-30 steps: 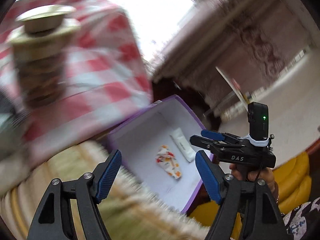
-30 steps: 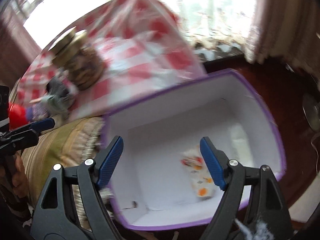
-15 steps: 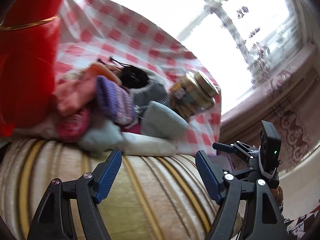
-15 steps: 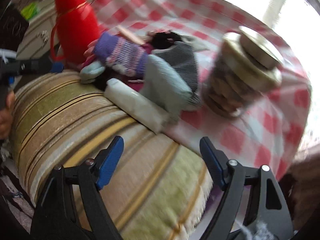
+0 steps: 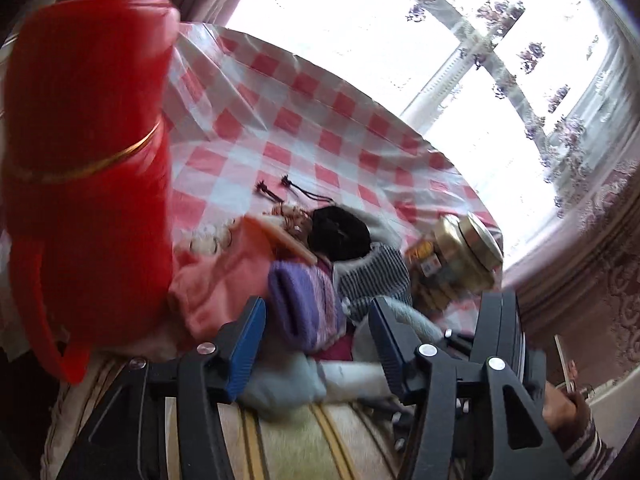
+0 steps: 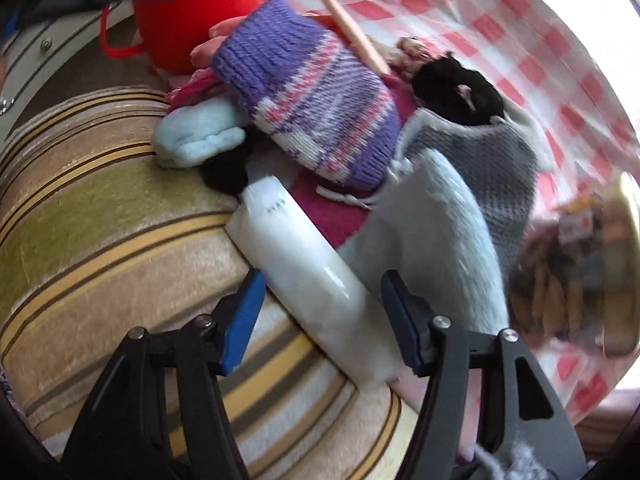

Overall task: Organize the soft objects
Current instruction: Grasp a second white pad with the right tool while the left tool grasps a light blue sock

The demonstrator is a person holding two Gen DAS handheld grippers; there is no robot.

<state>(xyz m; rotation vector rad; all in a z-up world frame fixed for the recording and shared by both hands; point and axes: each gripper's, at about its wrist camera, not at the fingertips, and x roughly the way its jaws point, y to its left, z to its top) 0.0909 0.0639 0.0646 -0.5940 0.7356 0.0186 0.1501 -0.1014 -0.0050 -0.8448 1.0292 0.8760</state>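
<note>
A pile of soft things lies where the striped cushion meets the checked cloth. It holds a purple striped knit sock (image 6: 312, 100) (image 5: 304, 304), a light blue fluffy sock (image 6: 196, 138), a white soft pack (image 6: 308, 276), a pale fuzzy sock (image 6: 444, 240), a grey striped knit piece (image 6: 508, 168) (image 5: 372, 276), a black item (image 6: 456, 88) and a pink cloth (image 5: 220, 284). My left gripper (image 5: 316, 340) is open with the purple sock between its fingers. My right gripper (image 6: 322, 312) is open, jaws on either side of the white pack.
A red thermos (image 5: 84, 184) stands close on the left of the pile. A glass jar with a gold lid (image 5: 460, 264) stands to the right on the red-checked tablecloth (image 5: 320, 120). The striped cushion (image 6: 100, 232) lies under the grippers. A wooden stick (image 6: 356, 36) lies on the pile.
Both grippers have swung from the purple-rimmed box to the pile and moved in close. Both stay open, the left around the purple sock, the right around the white pack.
</note>
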